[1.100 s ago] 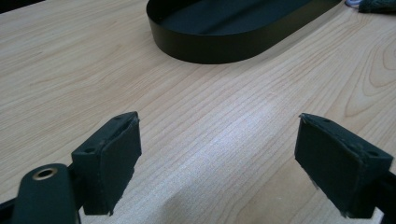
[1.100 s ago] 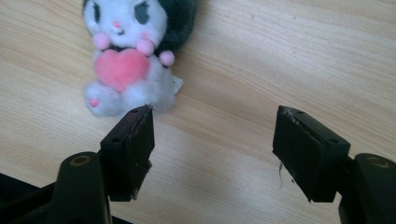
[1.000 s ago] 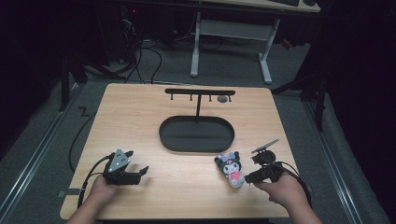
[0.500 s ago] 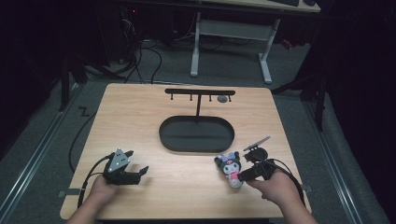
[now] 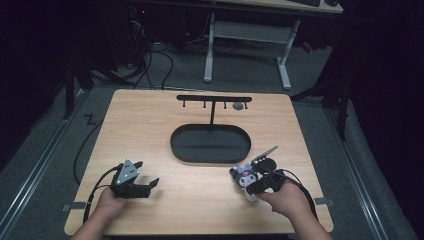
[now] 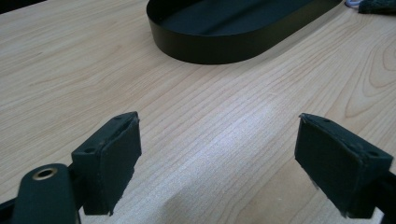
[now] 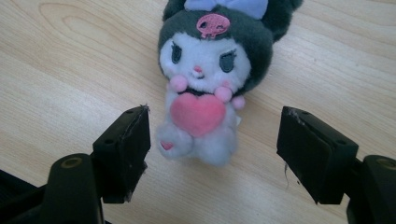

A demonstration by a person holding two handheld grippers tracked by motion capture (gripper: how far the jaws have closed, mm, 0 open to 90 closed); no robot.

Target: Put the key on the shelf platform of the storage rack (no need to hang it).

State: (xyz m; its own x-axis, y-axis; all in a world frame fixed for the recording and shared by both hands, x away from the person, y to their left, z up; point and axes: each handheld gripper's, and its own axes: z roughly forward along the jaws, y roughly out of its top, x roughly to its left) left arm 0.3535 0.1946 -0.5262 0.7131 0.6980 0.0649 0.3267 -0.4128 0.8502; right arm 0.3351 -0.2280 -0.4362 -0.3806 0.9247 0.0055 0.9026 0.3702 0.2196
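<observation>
Small soft black-and-white plush doll with pink heart [image 7: 201,93] lying on desk [image 7: 70,56]: light, squashy, probably non-slip; best pinched across belly; right gripper [image 7: 215,135] fingers released, straddling it

High overview; two close claw-mounted views

Black tools [image 5: 145,186], grey triangular plate [image 5: 128,171]
</observation>
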